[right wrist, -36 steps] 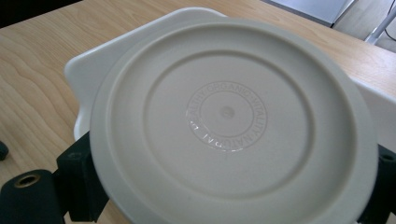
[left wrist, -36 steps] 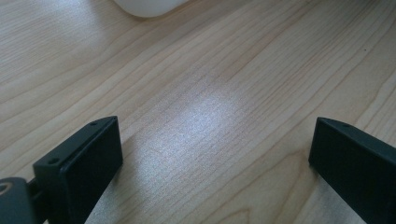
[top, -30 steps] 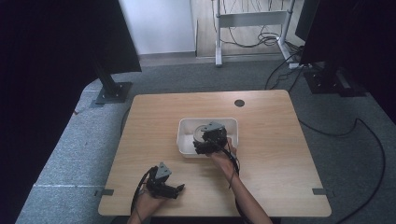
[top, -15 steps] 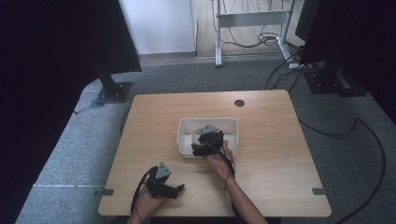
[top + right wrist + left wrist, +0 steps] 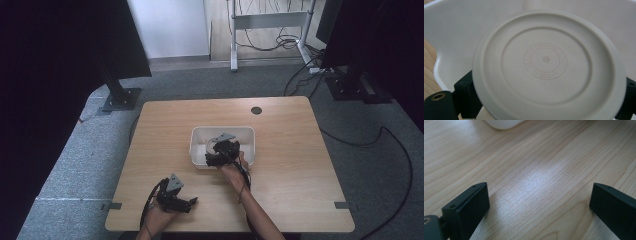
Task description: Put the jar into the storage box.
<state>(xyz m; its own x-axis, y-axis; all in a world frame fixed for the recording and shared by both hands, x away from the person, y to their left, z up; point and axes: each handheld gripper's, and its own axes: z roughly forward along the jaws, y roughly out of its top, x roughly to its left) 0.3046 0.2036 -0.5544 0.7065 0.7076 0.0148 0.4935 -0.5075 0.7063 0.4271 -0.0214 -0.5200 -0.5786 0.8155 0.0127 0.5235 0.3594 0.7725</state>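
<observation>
1. Black, the right hand-held gripper [image 5: 216,156] is over the near part of the white tub [image 5: 247,134], its jaws pinching a round, cream-white plastic lid [image 5: 547,67] by its edges.
2. In the right gripper view the lid faces the camera, its flat face marked with raised rings and small circular lettering around a centre dot; a black jaw shows at each side of its lower rim.
3. The lid is held inside the tub, whose white walls rise behind it and to the left in that view.
4. The tub sits near the middle of the light wooden worktop [image 5: 290,170], slightly toward the near side.
5. The left hand-held gripper [image 5: 189,202] lies low at the near left part of the worktop, well apart from the tub, its jaws spread wide with bare wood between them in the left gripper view.
6. A rounded corner of the tub shows at the top of the left gripper view.
7. A small dark round hole [image 5: 256,110] marks the far edge of the worktop, to the right of centre.
</observation>
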